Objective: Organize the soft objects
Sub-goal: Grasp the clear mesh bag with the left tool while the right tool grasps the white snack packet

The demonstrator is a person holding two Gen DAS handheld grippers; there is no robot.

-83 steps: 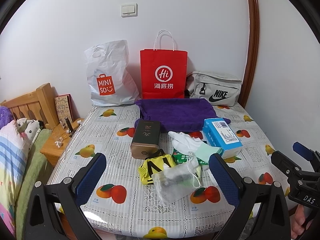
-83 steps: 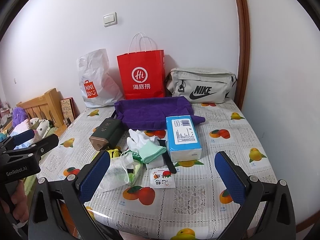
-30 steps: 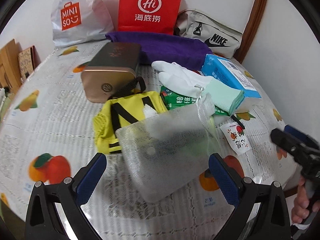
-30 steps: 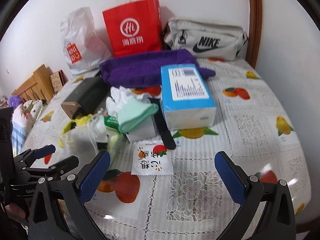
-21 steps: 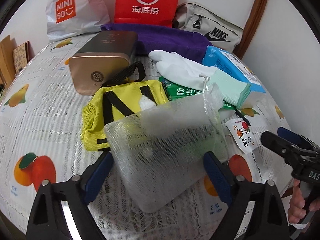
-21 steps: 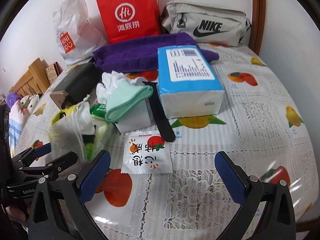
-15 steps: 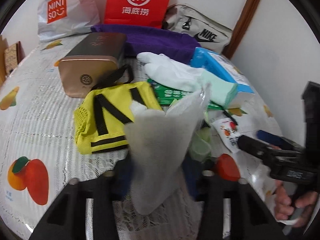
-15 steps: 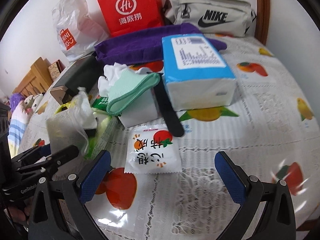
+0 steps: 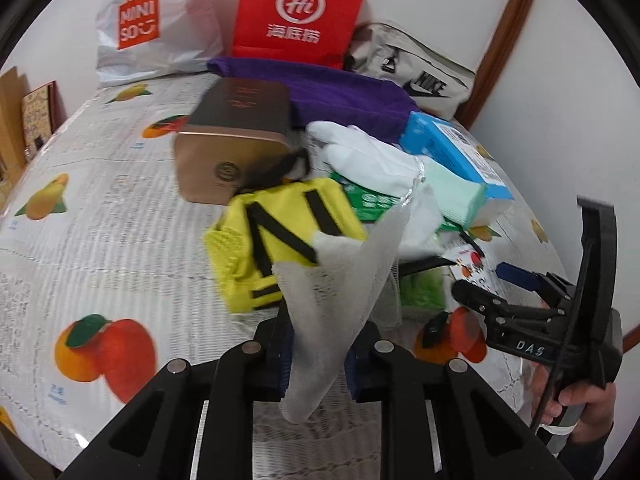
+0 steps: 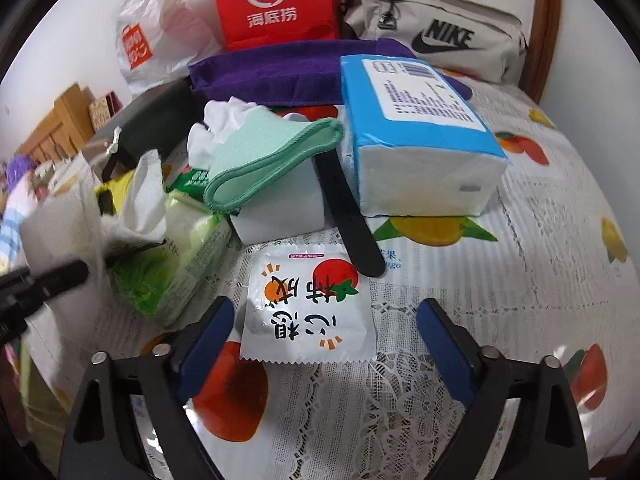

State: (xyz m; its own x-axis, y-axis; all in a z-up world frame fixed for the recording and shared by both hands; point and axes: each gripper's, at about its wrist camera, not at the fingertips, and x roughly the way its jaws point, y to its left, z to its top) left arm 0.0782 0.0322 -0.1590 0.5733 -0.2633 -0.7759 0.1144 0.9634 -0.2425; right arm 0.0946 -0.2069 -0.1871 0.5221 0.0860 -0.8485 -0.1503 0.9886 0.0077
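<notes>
Red Hi bag (image 9: 298, 12), MINISO bag (image 9: 148, 20), grey NIKE bag (image 10: 440, 28) at wall.

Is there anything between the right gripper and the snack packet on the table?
Nothing visible. The snack packet lies flat on the tablecloth right ahead of the right gripper, its near edge in the gap between the closing jaws, not yet touched. The black strap only meets its far corner.

red paper bag (image 9: 298, 10), Nike bag (image 10: 436, 38), copper tin (image 9: 236, 148)
</notes>
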